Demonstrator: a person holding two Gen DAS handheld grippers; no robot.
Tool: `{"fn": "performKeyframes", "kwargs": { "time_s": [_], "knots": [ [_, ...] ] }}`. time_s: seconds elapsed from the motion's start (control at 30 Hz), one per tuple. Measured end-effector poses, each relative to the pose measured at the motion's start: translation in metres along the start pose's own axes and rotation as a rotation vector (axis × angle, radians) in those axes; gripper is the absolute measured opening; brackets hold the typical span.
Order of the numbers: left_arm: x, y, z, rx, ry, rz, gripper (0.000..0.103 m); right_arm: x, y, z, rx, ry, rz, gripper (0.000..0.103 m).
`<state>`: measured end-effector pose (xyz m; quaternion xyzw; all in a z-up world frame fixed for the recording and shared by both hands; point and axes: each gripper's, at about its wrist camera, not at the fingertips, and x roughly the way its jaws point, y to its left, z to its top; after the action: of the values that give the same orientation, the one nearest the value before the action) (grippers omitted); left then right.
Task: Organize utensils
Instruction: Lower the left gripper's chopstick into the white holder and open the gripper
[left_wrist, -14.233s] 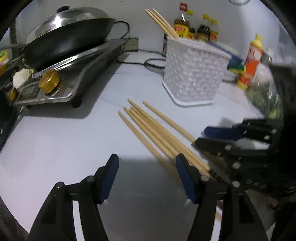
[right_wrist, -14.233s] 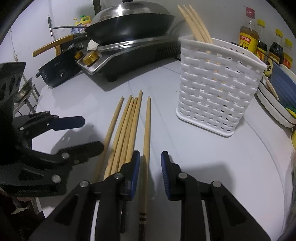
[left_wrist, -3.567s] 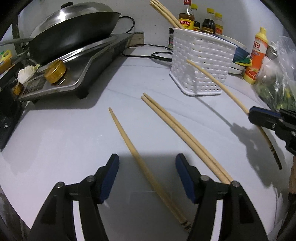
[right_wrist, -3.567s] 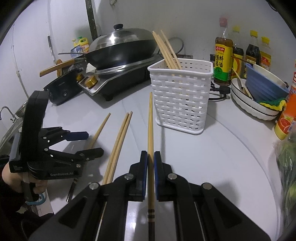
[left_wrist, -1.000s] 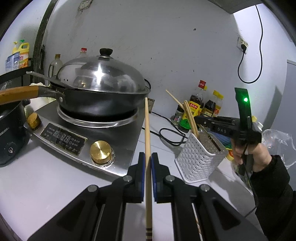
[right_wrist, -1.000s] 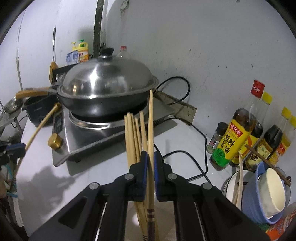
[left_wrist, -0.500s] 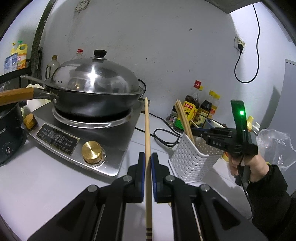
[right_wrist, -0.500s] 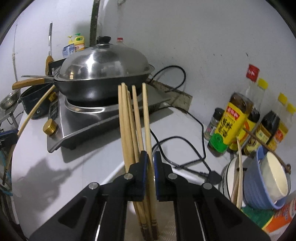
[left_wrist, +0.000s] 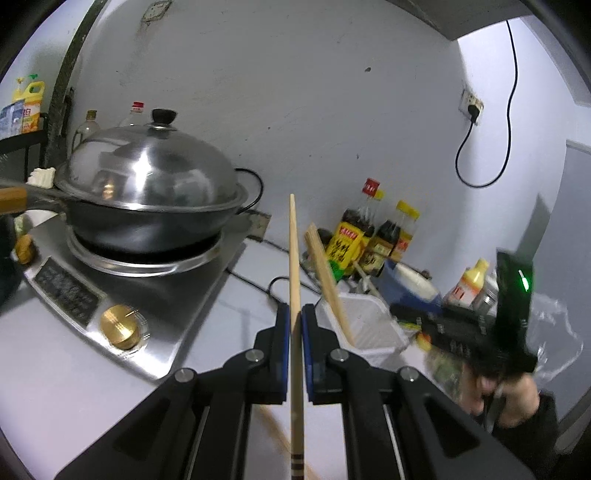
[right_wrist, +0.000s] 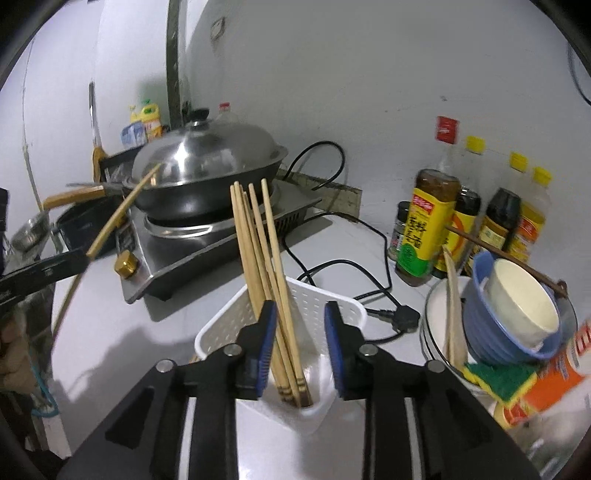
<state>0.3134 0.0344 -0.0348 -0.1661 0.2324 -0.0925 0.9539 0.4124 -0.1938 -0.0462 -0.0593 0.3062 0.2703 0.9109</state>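
Basket (right_wrist: 314, 299) at 6 o'clock on surface (right_wrist: 110, 332), chopsticks (right_wrist: 258, 258) standing in it, leaning toward 11. Cooker (right_wrist: 221, 236) behind basket at 10 o'clock, lidded wok (right_wrist: 207, 166) on top. Sauce bottles (right_wrist: 428, 221) against wall at 2 o'clock. Stacked bowls (right_wrist: 509, 306) at 3 o'clock, right of basket. Cable plug (right_wrist: 402, 317) on surface between basket and bowls.

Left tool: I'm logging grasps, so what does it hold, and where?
The left tool clamps one chopstick nearer its banded butt end; right tool is open, empty.
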Motion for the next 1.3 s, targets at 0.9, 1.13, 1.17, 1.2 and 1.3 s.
{"fn": "performKeyframes", "kwargs": {
  "time_s": [0.9,1.13,1.17,1.2,1.3],
  "knots": [
    [0.127,-0.084,0.031,-0.172,-0.203,0.007,0.006,-0.054,-0.064,-0.044,0.166,-0.134,-0.027,0.050],
    [0.150,-0.081,0.016,-0.160,-0.184,0.071,0.006,-0.048,-0.066,-0.048,0.171,-0.134,-0.020,0.050],
    [0.152,-0.081,0.014,-0.159,-0.172,0.079,0.006,-0.047,-0.066,-0.049,0.174,-0.134,-0.020,0.050],
    [0.154,-0.080,0.012,-0.155,-0.156,0.081,0.006,-0.047,-0.067,-0.050,0.176,-0.133,-0.021,0.050],
    [0.156,-0.081,0.006,-0.131,-0.120,0.087,0.006,-0.047,-0.068,-0.051,0.176,-0.132,-0.029,0.050]
  ]
}}
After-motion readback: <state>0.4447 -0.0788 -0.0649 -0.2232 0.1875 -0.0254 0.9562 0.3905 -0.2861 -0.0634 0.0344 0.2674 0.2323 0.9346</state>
